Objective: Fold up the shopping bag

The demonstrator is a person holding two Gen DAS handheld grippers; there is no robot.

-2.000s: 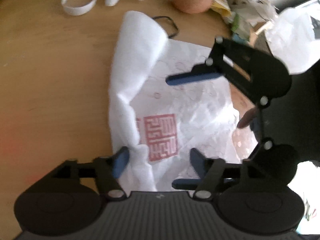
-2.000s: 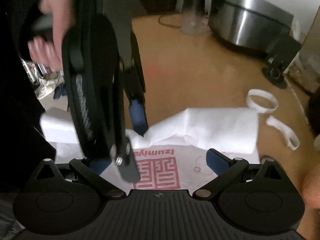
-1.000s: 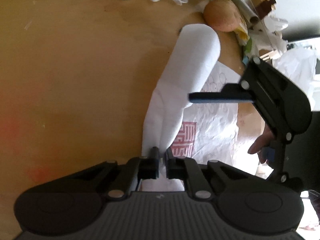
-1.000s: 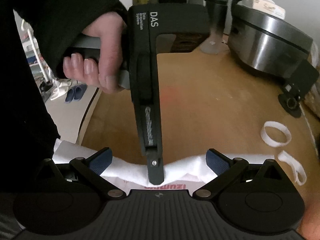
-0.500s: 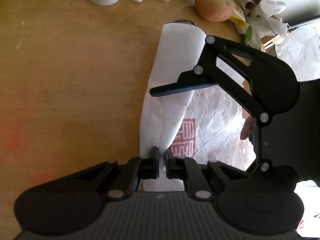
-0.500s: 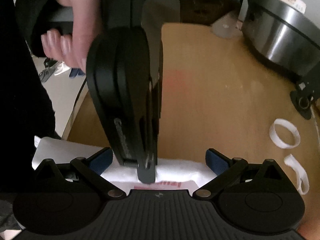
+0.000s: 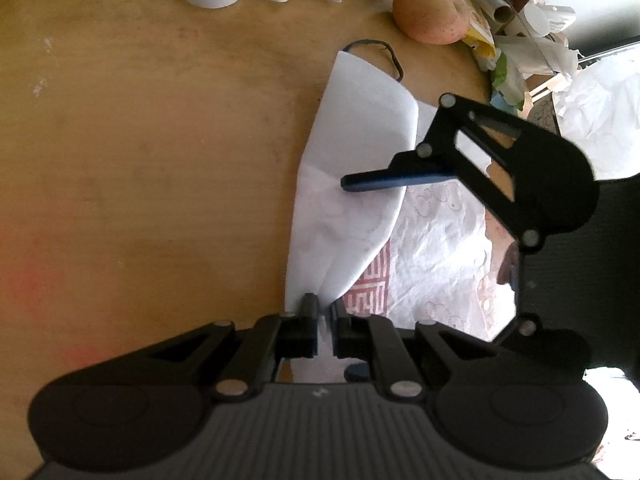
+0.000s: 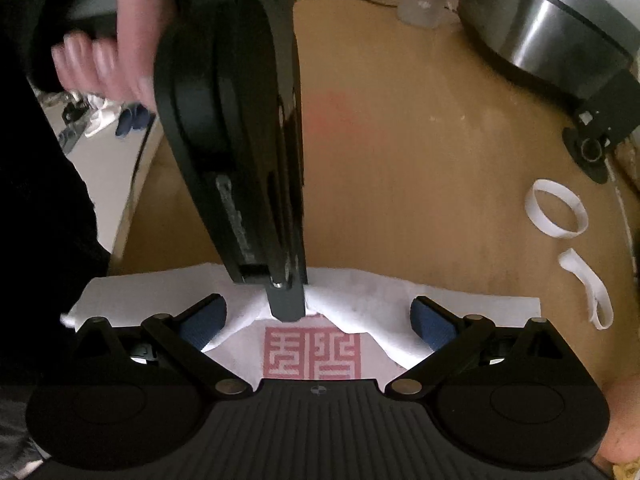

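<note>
The white shopping bag (image 7: 356,184) is lying on the wooden table (image 7: 140,140), its long axis running away from me toward the apple (image 7: 430,12); its left edge, loose two seconds ago, is now being folded over the red stamp. My left gripper (image 7: 323,320) is pinching that flap, while my right gripper (image 8: 320,320) is hovering spread wide, holding nothing.

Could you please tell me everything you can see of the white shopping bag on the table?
The shopping bag is thin, crinkled white material with a red maze-like square print and faint circular motifs. It lies on the wooden table, one long edge turned over into a loose, puffy fold that partly covers the print. The left gripper is shut on that folded edge. The right gripper stands open over the bag, one finger above the fold.
</note>
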